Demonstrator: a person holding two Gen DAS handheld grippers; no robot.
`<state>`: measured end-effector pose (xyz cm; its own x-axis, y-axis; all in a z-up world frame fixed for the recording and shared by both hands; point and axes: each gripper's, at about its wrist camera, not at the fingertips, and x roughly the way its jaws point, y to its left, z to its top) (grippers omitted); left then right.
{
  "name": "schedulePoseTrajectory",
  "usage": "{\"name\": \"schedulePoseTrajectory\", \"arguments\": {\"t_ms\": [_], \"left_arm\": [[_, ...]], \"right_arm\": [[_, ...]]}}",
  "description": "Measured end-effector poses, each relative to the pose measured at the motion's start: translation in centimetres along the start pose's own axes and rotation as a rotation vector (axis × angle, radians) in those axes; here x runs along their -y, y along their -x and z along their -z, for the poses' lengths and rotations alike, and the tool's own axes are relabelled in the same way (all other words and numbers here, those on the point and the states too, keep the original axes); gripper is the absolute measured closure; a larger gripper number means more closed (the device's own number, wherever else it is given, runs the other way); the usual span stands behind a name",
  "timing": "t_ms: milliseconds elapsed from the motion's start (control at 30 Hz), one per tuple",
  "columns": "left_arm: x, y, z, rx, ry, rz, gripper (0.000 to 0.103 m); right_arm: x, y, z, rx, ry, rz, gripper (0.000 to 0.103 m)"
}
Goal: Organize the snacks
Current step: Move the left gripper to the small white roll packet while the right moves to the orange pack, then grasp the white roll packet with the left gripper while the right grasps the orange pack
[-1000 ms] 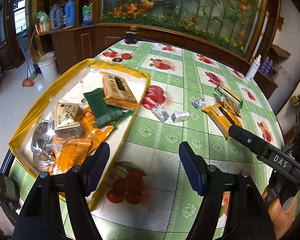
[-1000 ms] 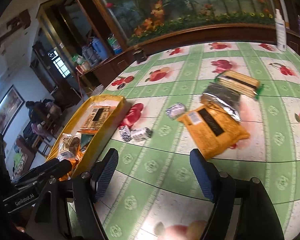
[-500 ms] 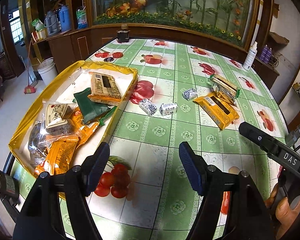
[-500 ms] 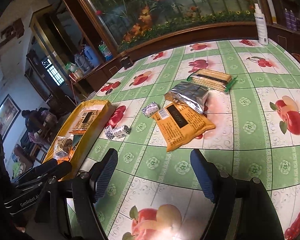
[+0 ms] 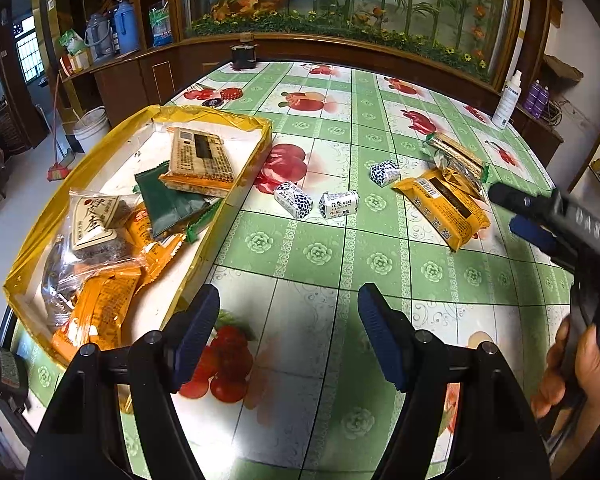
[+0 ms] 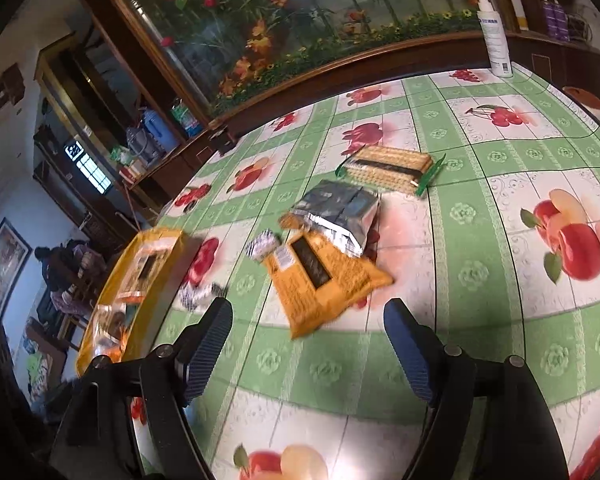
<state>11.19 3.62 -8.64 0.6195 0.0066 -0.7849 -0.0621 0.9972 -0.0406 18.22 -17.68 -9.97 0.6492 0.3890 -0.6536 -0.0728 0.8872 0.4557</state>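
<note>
My right tool (image 6: 308,344) is spread wide with nothing between the pads, and its jaws have just been opening further, ready, I judge, to straddle the orange packet (image 6: 324,276) lying flat on the counter (image 6: 500,320) at its twelve o'clock. A silver pouch (image 6: 340,212) overlaps that packet's far end. My left tool (image 5: 288,332) hangs open and empty too. The yellow tray (image 5: 204,256) at its ten o'clock already holds sorted snacks; three small wrapped candies (image 5: 338,204) wait at twelve.

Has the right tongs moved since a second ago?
Yes. The right tongs, jaws just opening and empty, have advanced toward the orange packet, now lying just ahead of its tips.
</note>
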Motion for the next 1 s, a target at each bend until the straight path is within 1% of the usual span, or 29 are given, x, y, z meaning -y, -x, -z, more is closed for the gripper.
{"name": "schedulePoseTrajectory", "arguments": {"t_ms": [167, 267, 367, 467, 533, 567, 633, 667, 700, 733, 767, 800, 833, 867, 900, 933, 967, 1000], "left_arm": [[1.2, -2.6, -2.4, 0.008, -0.044, 0.003, 0.032], [2.4, -4.3, -4.2, 0.002, -0.087, -0.001, 0.032], [3.3, -6.1, -5.6, -0.015, -0.12, -0.007, 0.032], [4.1, -7.5, -6.3, -0.025, -0.153, -0.002, 0.032], [4.8, -8.5, -6.5, -0.037, -0.191, -0.024, 0.032], [5.0, -8.9, -6.4, -0.041, -0.207, -0.031, 0.032], [5.3, -9.4, -6.2, -0.045, -0.232, -0.026, 0.032], [5.5, -9.6, -5.9, -0.044, -0.245, -0.031, 0.035], [5.6, -9.4, -5.7, -0.021, -0.262, -0.044, 0.048], [5.8, -9.2, -5.5, -0.008, -0.274, -0.036, 0.056], [5.8, -9.1, -5.4, -0.014, -0.276, -0.012, 0.074], [5.6, -9.1, -5.4, -0.02, -0.265, 0.013, 0.074], [5.4, -9.0, -5.3, -0.02, -0.256, 0.029, 0.074], [5.1, -8.9, -5.3, -0.02, -0.244, 0.044, 0.074], [4.7, -8.7, -5.3, -0.02, -0.228, 0.064, 0.075], [4.4, -8.6, -5.2, -0.023, -0.208, 0.087, 0.075], [3.8, -8.2, -5.1, -0.024, -0.179, 0.119, 0.075], [3.5, -8.0, -4.9, -0.024, -0.16, 0.145, 0.075]], "right_arm": [[1.4, -3.3, -3.4, -0.036, -0.127, -0.01, 0.021], [2.2, -4.9, -4.5, -0.053, -0.186, 0.008, 0.02], [2.6, -6.5, -5.3, -0.074, -0.213, 0.021, 0.02], [2.0, -7.8, -5.7, -0.09, -0.18, 0.066, 0.019], [1.7, -8.5, -5.7, -0.095, -0.149, 0.102, 0.019], [1.3, -8.6, -5.8, -0.083, -0.118, 0.115, 0.019], [0.8, -8.9, -5.7, -0.087, -0.069, 0.135, 0.022], [0.6, -9.0, -5.6, -0.087, -0.043, 0.15, 0.023], [0.4, -9.0, -5.4, -0.086, -0.02, 0.163, 0.029], [0.3, -9.0, -5.3, -0.084, 0.003, 0.175, 0.035], [0.2, -8.9, -5.1, -0.083, 0.019, 0.178, 0.054], [0.3, -8.8, -5.0, -0.08, 0.027, 0.167, 0.065], [0.3, -8.7, -4.9, -0.076, 0.038, 0.171, 0.067], [0.3, -8.4, -4.8, -0.072, 0.05, 0.177, 0.073], [0.4, -8.2, -4.8, -0.066, 0.053, 0.169, 0.074], [0.5, -7.9, -4.8, -0.059, 0.054, 0.16, 0.077], [0.6, -7.4, -4.7, -0.048, 0.057, 0.156, 0.09], [0.7, -6.9, -4.6, -0.038, 0.059, 0.15, 0.095]]}}
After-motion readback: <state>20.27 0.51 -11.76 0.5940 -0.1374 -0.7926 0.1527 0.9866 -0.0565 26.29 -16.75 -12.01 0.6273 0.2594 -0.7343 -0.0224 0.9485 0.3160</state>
